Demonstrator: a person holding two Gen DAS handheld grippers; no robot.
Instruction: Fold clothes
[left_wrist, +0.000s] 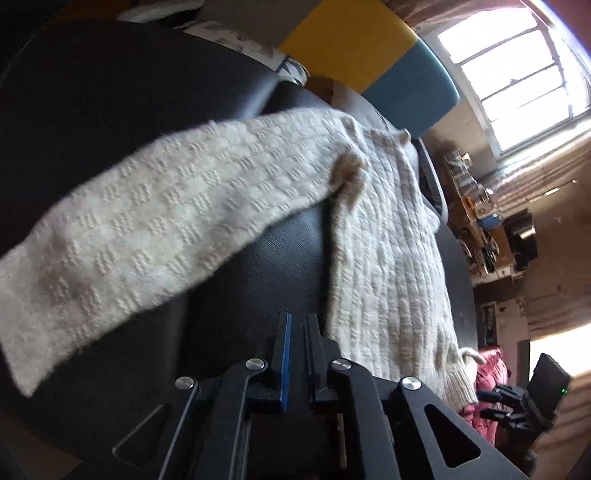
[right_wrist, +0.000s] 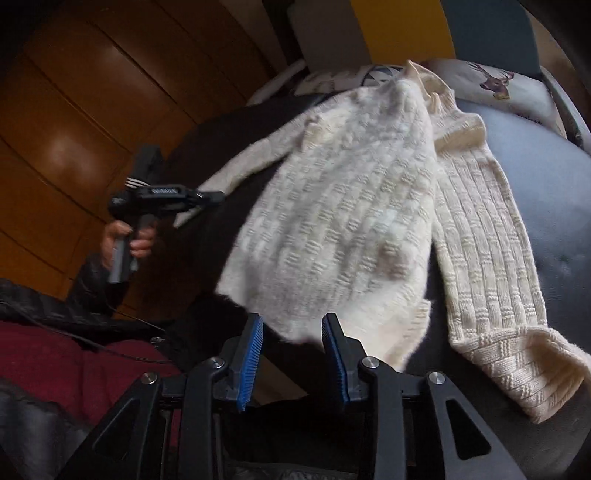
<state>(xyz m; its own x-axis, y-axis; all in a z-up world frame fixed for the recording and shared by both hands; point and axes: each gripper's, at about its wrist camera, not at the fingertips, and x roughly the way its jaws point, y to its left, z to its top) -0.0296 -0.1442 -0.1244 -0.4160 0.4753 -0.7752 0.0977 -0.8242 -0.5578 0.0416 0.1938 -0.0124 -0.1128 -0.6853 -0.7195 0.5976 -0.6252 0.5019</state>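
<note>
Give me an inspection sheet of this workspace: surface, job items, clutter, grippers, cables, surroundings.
Surface: dark padded seat, largely covered.
Job's things: cream knit sweater spread out, one sleeve lying out to the side.
Clutter: deer-print cushion behind the sweater; red garment beside the seat.
Grippers: left gripper closed, holding nothing; right gripper open, sweater edge just ahead of its fingers.
Cables: thin black cable across the person's lap.
Surroundings: wooden panelling; bright window.
</note>
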